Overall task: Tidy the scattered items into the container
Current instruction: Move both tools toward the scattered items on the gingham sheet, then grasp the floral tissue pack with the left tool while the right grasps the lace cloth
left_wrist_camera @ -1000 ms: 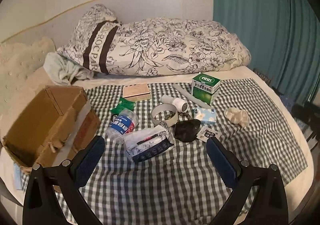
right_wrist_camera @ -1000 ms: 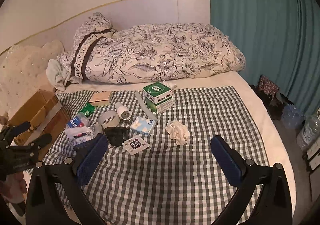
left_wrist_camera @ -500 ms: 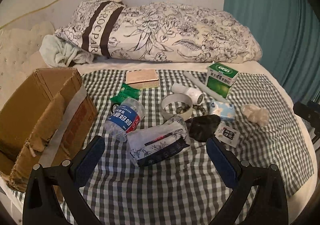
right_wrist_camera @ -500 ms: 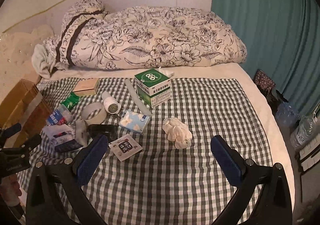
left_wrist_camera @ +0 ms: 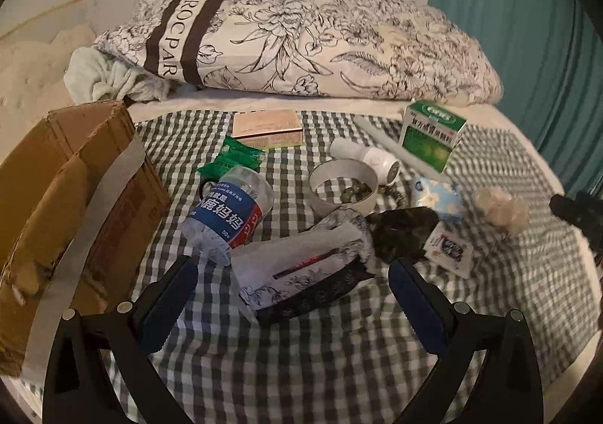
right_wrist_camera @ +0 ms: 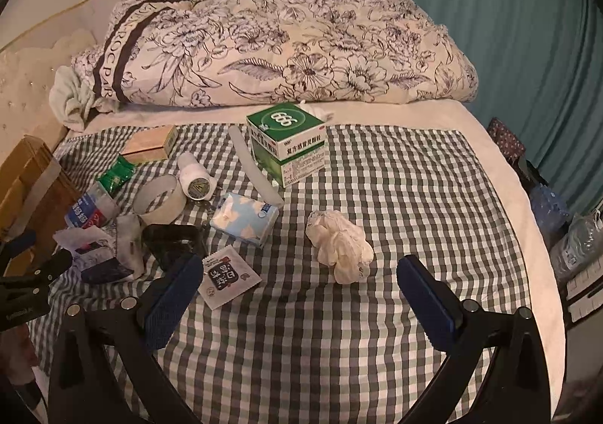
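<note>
A brown cardboard box (left_wrist_camera: 71, 198) stands at the left on the checked cloth (left_wrist_camera: 301, 360). Scattered beside it lie a floral tissue pack (left_wrist_camera: 301, 269), a water bottle (left_wrist_camera: 230, 213), a tape roll (left_wrist_camera: 343, 186), a green carton (left_wrist_camera: 431, 133) and a crumpled white paper (right_wrist_camera: 339, 247). My left gripper (left_wrist_camera: 292, 296) hangs open just in front of the tissue pack. My right gripper (right_wrist_camera: 297, 292) is open too, close above the cloth, with the crumpled paper just ahead between its fingers. A white sachet (right_wrist_camera: 228, 277) lies by its left finger.
A rolled floral quilt (right_wrist_camera: 282, 51) fills the back of the bed. Teal curtains (right_wrist_camera: 508, 47) hang at the right, with bottles and bags (right_wrist_camera: 573, 247) on the floor below. A blue tissue packet (right_wrist_camera: 245, 218), a black object (right_wrist_camera: 173, 239) and a flat tan box (left_wrist_camera: 267, 126) also lie on the cloth.
Both grippers have moved forward and lower towards the items. The left one has closed in on the tissue pack, the right one on the crumpled paper. Both stay open.
</note>
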Demonstrator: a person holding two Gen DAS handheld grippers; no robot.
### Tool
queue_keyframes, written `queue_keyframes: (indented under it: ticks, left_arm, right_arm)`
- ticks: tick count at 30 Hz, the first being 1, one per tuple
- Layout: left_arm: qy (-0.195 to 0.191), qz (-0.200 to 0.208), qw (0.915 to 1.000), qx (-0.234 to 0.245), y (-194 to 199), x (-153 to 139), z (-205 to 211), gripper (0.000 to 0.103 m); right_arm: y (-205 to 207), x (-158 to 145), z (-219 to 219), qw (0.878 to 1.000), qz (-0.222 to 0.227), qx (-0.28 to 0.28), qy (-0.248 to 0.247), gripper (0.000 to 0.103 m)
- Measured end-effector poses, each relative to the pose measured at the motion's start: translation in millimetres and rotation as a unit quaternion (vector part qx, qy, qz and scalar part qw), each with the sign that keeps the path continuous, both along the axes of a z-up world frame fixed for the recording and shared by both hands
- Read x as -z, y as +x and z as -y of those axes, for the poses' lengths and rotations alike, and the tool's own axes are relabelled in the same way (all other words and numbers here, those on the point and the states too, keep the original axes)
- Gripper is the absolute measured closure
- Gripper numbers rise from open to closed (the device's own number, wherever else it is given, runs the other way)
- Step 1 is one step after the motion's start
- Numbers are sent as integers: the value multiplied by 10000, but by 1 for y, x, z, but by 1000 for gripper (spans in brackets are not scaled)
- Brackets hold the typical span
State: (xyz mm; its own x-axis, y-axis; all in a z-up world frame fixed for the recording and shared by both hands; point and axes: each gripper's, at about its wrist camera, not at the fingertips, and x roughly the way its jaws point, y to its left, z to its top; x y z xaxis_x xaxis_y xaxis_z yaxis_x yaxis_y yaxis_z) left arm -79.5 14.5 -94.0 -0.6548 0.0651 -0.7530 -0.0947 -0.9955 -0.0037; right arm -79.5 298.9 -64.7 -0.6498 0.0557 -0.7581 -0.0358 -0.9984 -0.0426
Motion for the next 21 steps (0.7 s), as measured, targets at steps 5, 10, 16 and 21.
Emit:
queue_keyframes:
  ticks: [5, 10, 16, 21]
  left_arm:
    - [-115, 38, 9996, 255, -9, 14, 3, 0]
    - [-166, 104, 9977, 648, -17, 29, 4, 0]
    - [-549, 138, 9925, 1080, -29, 51, -4, 0]
    - [-750, 118, 9868, 1428, -41, 66, -15, 0]
  right_arm:
    - [-9, 11, -5, 9998, 163, 35, 79, 0]
    - [-23, 27, -8, 9995, 287, -76, 88, 0]
    - [-44, 45, -11, 9991, 362, -129, 159, 0]
    - [-61, 68, -13, 9980, 540, -139, 293, 0]
